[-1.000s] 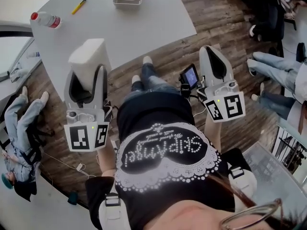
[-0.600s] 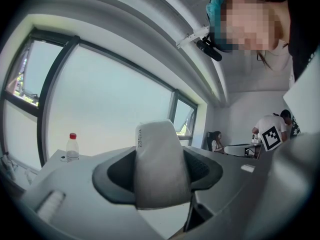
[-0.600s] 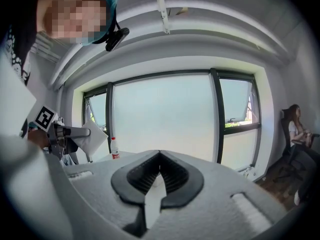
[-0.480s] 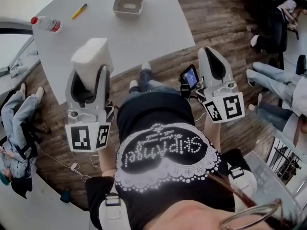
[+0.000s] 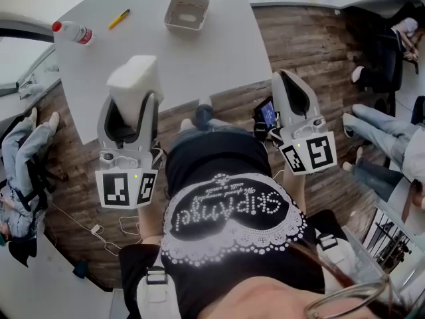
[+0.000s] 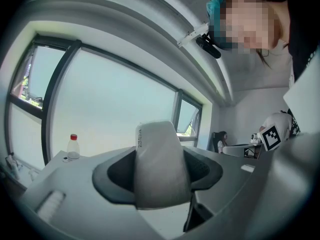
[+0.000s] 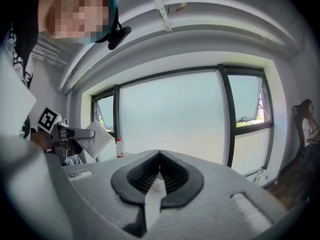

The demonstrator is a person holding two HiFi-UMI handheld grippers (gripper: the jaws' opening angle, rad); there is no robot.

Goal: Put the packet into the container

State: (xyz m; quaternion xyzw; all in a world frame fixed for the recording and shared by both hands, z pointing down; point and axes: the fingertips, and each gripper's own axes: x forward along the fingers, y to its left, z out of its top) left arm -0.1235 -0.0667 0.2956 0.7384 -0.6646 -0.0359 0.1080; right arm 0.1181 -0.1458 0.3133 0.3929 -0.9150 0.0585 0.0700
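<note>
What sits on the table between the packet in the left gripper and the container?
Nothing: the head view shows bare table between packet and container; pen and bottle lie off left.

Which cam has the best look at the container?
Head view: the container sits whole on the table, open top visible. Right gripper view shows only a small pale sliver, likely it. Left gripper view: hidden behind the packet.
</note>
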